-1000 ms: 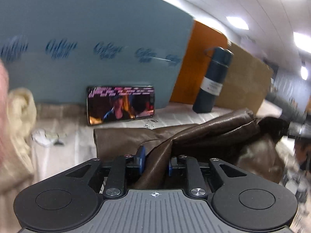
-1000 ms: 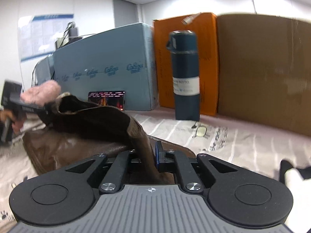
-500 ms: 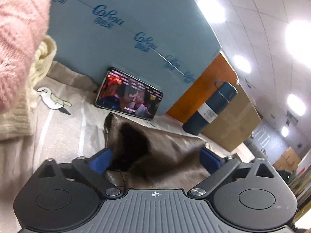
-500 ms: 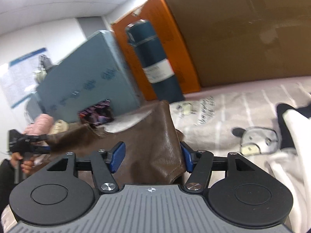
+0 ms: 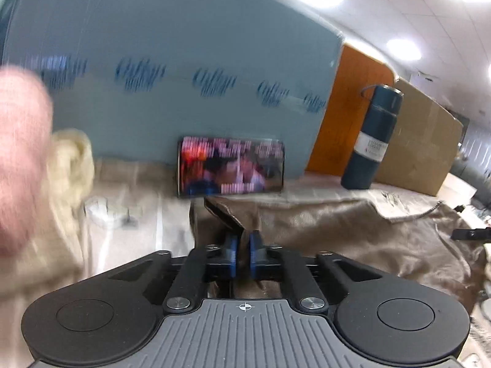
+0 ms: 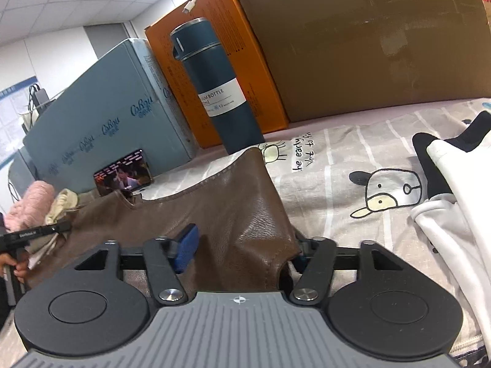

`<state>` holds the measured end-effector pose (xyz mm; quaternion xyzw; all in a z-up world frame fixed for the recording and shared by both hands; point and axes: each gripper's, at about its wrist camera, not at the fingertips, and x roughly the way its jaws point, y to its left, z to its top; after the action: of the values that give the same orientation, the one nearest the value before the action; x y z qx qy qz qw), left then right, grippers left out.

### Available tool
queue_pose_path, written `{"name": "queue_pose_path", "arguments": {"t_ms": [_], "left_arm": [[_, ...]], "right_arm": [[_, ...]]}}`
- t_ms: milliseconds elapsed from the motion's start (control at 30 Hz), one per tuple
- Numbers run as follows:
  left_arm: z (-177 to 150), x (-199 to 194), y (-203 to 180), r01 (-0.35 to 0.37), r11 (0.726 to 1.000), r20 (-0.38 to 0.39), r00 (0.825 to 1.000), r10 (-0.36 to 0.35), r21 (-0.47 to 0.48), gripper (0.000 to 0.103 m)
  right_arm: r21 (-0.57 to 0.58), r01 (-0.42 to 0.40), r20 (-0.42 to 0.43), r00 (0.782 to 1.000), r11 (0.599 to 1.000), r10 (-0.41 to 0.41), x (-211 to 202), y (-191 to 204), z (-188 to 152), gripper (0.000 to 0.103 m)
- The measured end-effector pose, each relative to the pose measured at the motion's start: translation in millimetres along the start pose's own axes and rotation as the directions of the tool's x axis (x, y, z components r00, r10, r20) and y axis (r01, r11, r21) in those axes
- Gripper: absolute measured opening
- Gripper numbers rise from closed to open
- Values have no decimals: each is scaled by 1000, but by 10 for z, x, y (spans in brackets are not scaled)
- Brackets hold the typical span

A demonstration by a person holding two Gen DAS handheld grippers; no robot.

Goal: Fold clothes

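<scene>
Lying flat on the printed sheet [image 6: 353,141], the brown leather garment [image 6: 221,211] is stretched long from side to side between the two tools. One end is near the dark blue bottle [image 6: 214,92] and the other end is near the phone [image 6: 122,176].

The left gripper [image 5: 242,253] is pressed tight on a fold of the brown leather, with its blue pads [image 5: 231,254] squeezed against it. The right gripper [image 6: 242,245] is spread wide, and the leather edge is lying loose between its fingers; only one blue pad [image 6: 185,245] can be seen, as the other is hidden by the cloth.

The left wrist view is blurry, so the blue words on the grey-blue box [image 5: 172,61] cannot be read there. In the right wrist view the words look like "CoRou". "BOTTLE" is printed on the bottle's white label, and "he early" is written on the sheet beside a cartoon cow [image 6: 386,191].

Only the right wrist view shows a white and black garment [image 6: 451,202]. Pink clothes [image 6: 30,205] and cream clothes [image 6: 64,205] are piled at the far left, and a hand [image 6: 17,265] is seen there holding the other tool.
</scene>
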<state>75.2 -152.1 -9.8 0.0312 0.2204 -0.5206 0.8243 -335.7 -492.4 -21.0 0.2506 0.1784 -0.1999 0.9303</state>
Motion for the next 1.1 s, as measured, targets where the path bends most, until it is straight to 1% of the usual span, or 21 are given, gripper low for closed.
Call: {"name": "queue_pose_path", "arguments": {"t_ms": [33, 67, 133, 200, 233, 300, 333, 367, 433, 467, 500, 533, 600, 633, 667, 700, 800, 900, 1000, 1100], "left_arm": [[35, -35, -44, -16, 1000, 37, 999, 16, 18, 4], [66, -50, -79, -32, 999, 61, 998, 30, 31, 4], [102, 36, -99, -59, 997, 35, 998, 58, 40, 5], [59, 167, -80, -94, 995, -23, 995, 95, 39, 7], [38, 209, -56, -106, 994, -47, 993, 107, 32, 13], [4, 275, -8, -127, 992, -87, 988, 127, 14, 16], [18, 245, 14, -127, 992, -81, 989, 127, -2, 21], [31, 214, 29, -133, 991, -77, 988, 131, -11, 24], [56, 134, 44, -157, 987, -81, 985, 154, -34, 50], [64, 78, 45, -162, 985, -79, 984, 158, -51, 56], [69, 13, 40, -167, 984, -78, 984, 162, -65, 63], [70, -75, 22, -171, 983, -76, 983, 165, -69, 71], [69, -255, -18, -180, 981, -70, 982, 175, -75, 78], [52, -361, -57, -190, 980, -61, 981, 186, -66, 80], [26, -464, -101, -197, 979, -56, 979, 194, -55, 82], [-6, -549, -145, -200, 979, -58, 979, 198, -48, 87], [-138, -804, -260, -196, 979, -73, 979, 192, -62, 88], [-254, -948, -308, -173, 980, -89, 982, 164, -101, 88], [-340, -998, -320, -159, 976, -103, 984, 144, -150, 88], [-426, -1048, -332, -145, 969, -115, 986, 124, -198, 88]], "right_arm": [[-1, 0, 11, 1000, 1000, 0, -12, 6, -1, 40], [-2, 1, 21, 1000, 1000, -1, -24, 12, -1, 34], [-9, 18, 29, 999, 1000, -18, -23, 28, -2, 32], [-23, 44, 15, 999, 999, -44, 10, 53, -8, 33], [-33, 59, 5, 998, 998, -59, 31, 68, -13, 33], [-52, 82, -5, 997, 995, -82, 47, 97, -16, 39], [-57, 92, -4, 996, 994, -93, 46, 107, -17, 39], [-58, 101, 1, 995, 993, -102, 34, 112, -17, 41], [-57, 120, 12, 993, 991, -119, 3, 119, -17, 50], [-50, 131, 21, 991, 990, -130, -37, 129, -15, 58], [-41, 143, 31, 989, 989, -142, -85, 140, -13, 64], [-32, 155, 41, 987, 987, -154, -134, 151, -11, 66], [-7, 172, 71, 983, 985, -171, -273, 187, -21, 81], [6, 179, 89, 980, 984, -179, -353, 216, -33, 84], [27, 185, 106, 977, 982, -187, -437, 242, -49, 90], [49, 190, 121, 973, 980, -195, -523, 267, -66, 92], [155, 178, 128, 972, 972, -199, -743, 318, -120, 95], [281, 143, 102, 979, 949, -178, -921, 332, -209, 96], [404, 102, 58, 989, 909, -136, -1041, 312, -310, 97], [497, 82, 2, 995, 864, -96, -1037, 265, -398, 97]]}}
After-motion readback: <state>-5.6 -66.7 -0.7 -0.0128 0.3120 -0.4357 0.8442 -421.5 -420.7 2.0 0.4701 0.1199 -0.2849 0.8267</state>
